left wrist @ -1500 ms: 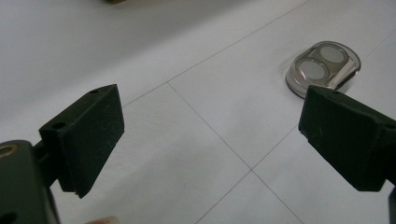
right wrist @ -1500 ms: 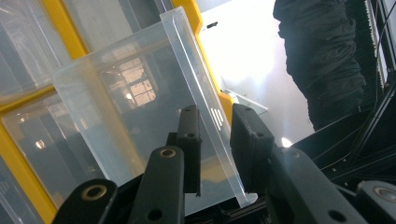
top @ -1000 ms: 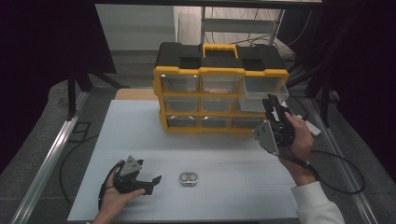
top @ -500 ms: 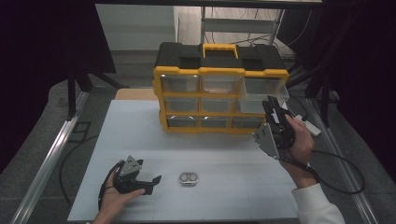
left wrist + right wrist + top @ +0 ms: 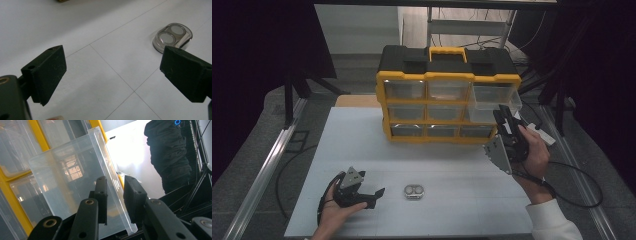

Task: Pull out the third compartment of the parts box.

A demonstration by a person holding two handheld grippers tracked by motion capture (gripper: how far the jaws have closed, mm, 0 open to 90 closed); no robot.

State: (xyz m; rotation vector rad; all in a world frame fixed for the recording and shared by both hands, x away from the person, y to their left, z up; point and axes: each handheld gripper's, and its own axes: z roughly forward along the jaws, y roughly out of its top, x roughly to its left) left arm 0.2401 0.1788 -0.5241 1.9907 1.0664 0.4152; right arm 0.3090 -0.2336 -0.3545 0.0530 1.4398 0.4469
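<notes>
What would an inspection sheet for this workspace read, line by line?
Surface: white table, faint grid lines.
Job's things: yellow-black drawer organizer; its top-right clear drawer pulled out.
Clutter: small clear two-well case lying flat.
Grippers: right hand-held gripper jaws astride the drawer's front wall, narrow gap; left hand-held gripper open, low over the table.
Cables: black cable trailing from the right hand-held gripper.
Surroundings: dark floor, metal side rails.

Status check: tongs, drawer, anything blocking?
Right tongs pinching front wall of clear drawer, top right, pulled partway out. Left tongs open, low over table. Small clear case lies apart. Nothing blocking.
</notes>
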